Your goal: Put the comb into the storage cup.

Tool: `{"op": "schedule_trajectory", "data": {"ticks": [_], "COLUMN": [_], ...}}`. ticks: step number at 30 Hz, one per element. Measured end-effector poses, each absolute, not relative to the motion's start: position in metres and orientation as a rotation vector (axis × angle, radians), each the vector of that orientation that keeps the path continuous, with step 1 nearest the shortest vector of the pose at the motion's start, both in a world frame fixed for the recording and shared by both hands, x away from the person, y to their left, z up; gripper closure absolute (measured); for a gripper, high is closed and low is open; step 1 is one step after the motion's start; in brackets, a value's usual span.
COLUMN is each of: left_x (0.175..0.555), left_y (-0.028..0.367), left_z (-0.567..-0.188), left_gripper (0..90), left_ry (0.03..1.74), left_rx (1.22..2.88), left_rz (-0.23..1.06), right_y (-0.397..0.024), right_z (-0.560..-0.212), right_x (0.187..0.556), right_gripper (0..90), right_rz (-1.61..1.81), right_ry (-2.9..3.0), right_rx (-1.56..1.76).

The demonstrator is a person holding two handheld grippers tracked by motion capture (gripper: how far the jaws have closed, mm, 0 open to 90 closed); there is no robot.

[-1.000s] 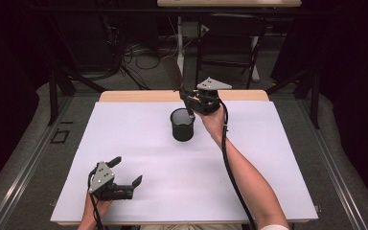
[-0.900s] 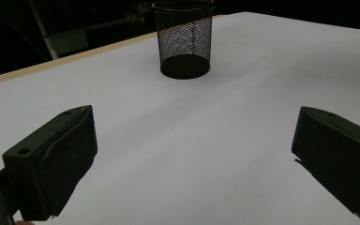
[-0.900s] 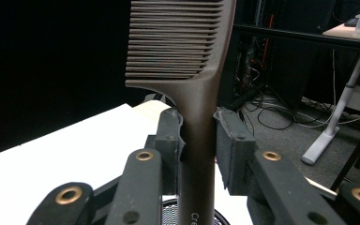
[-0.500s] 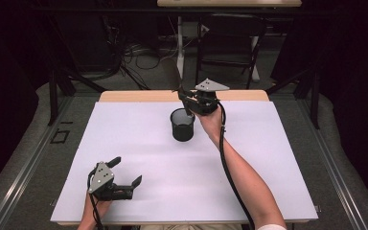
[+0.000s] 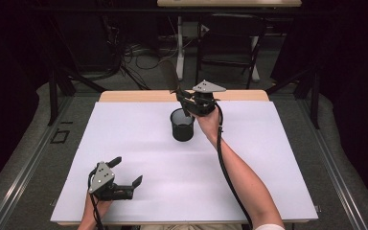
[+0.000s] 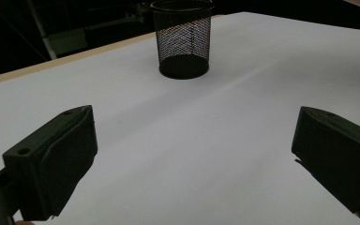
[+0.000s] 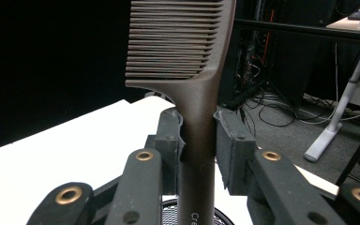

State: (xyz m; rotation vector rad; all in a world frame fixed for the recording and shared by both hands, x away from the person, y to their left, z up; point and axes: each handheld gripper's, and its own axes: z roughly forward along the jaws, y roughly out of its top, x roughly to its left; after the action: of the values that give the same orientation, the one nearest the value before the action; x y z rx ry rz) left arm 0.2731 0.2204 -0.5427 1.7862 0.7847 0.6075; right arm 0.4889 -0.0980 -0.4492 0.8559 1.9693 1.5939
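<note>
Evidently the right tongs (image 5: 188, 101) clench a comb (image 7: 187, 70) upright above the mesh cup (image 5: 182, 124) — seemingly for dropping in — while the left tongs (image 5: 124, 178) rest released on the surface (image 5: 268, 158).

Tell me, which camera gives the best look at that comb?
The right gripper view: the brown comb stands close up, its teeth plain, its handle clamped in the right gripper above the mesh cup. In the high view the comb is small, dark and blurred against the background.
</note>
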Motion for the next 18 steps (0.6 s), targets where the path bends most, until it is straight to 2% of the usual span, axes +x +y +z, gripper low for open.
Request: {"op": "schedule_trajectory", "data": {"ticks": [18], "left_x": [0.273], "left_y": [0.221], "left_z": [-0.542], "left_gripper": [0.6], "left_ry": [0.789], "left_rx": [1.780], "left_rz": [0.609], "right_y": [-0.092], "right_z": [-0.461], "right_x": [0.493], "right_gripper": [72.7], "right_rz": [1.574], "right_ry": [2.013], "right_rx": [0.838]}}
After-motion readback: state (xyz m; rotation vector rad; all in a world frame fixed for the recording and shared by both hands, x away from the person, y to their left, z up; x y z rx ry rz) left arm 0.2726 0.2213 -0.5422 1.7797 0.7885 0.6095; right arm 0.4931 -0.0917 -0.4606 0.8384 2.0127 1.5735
